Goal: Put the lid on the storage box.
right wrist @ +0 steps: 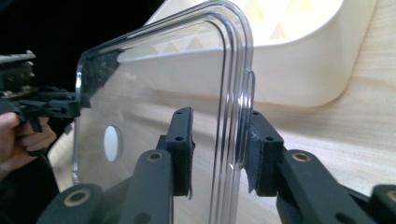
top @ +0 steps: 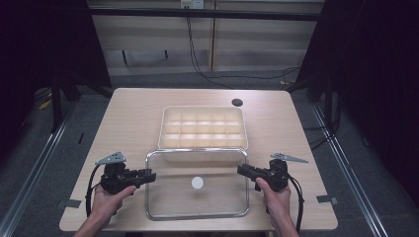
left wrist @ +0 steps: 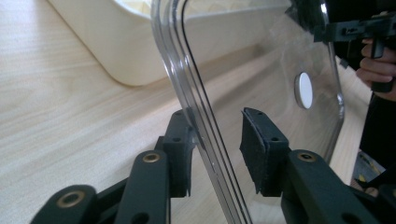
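A clear plastic lid with a round white sticker lies at the front of the table. Behind it stands a cream compartment box without its lid. My left gripper is at the lid's left edge and my right gripper at its right edge. In the left gripper view the jaws stand open astride the lid's rim, which lies against one pad. In the right gripper view the jaws are likewise open around the rim, close to the right-hand pad.
The wooden table has a dark round hole at the back right. Bare tabletop lies left and right of the box. Cables run across the floor beyond the far edge. Dark curtains flank both sides.
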`<state>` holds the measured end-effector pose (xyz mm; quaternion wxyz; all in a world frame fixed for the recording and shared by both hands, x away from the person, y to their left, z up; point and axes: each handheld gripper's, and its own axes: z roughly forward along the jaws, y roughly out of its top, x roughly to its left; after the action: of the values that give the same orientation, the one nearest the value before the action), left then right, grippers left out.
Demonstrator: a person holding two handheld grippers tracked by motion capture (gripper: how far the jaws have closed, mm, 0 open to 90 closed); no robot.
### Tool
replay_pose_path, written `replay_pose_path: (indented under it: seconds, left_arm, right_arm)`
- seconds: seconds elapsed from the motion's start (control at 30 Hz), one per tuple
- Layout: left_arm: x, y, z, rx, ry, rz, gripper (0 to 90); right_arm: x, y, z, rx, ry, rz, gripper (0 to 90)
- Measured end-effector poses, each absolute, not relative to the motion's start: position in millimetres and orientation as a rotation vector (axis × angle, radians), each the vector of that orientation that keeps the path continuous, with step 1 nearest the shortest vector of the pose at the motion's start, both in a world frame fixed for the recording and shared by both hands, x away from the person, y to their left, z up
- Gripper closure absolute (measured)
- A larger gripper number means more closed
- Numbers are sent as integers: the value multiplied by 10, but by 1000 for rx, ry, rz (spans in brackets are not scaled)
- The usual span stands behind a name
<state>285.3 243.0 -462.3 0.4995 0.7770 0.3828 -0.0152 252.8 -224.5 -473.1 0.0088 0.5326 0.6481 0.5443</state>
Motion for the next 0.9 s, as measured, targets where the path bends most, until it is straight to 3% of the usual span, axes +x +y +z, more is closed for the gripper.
replay_pose_path:
  seconds: [0.9]
  left_arm:
    - [2825, 2387, -4376, 1854, 886, 32, 702]
  right_arm:
    - [2450, -2246, -4433, 1589, 1978, 1676, 669]
